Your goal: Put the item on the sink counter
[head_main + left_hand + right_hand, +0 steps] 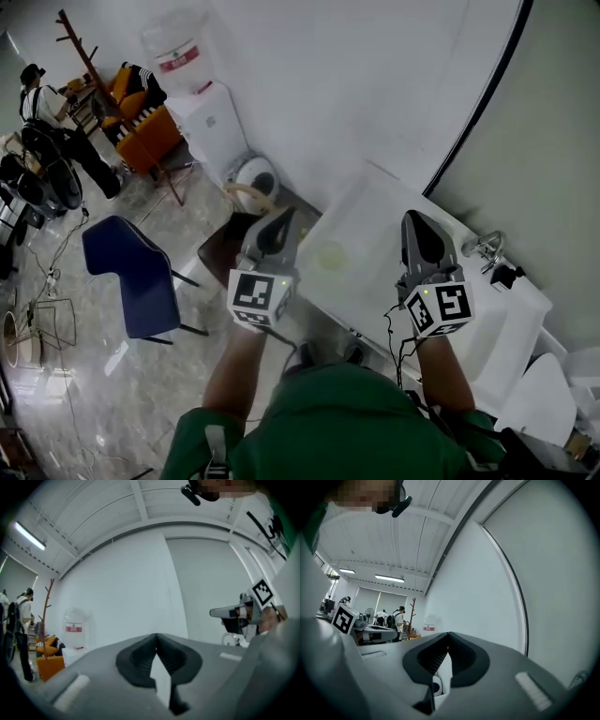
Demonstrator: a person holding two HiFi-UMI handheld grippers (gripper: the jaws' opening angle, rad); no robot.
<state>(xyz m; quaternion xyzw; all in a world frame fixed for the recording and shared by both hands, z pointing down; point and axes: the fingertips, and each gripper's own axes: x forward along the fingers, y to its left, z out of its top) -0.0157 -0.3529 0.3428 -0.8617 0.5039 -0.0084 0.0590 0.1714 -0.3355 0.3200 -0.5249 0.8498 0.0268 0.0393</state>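
Two grey claws hovered: the left claw [156, 637] was pinched tight, empty. The right claw [448, 634] was closed too, above one smooth white desk [375, 211].

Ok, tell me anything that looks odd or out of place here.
One thing: a faint yellowish round patch on the white sink counter, just right of the left gripper; stain or object, I cannot tell. Nothing else stands out.

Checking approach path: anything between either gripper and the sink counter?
Nothing visible. The left gripper and right gripper are shut and empty, held over the near edge of the sink counter. Only a pale round patch lies on it between them; which item is meant I cannot tell.
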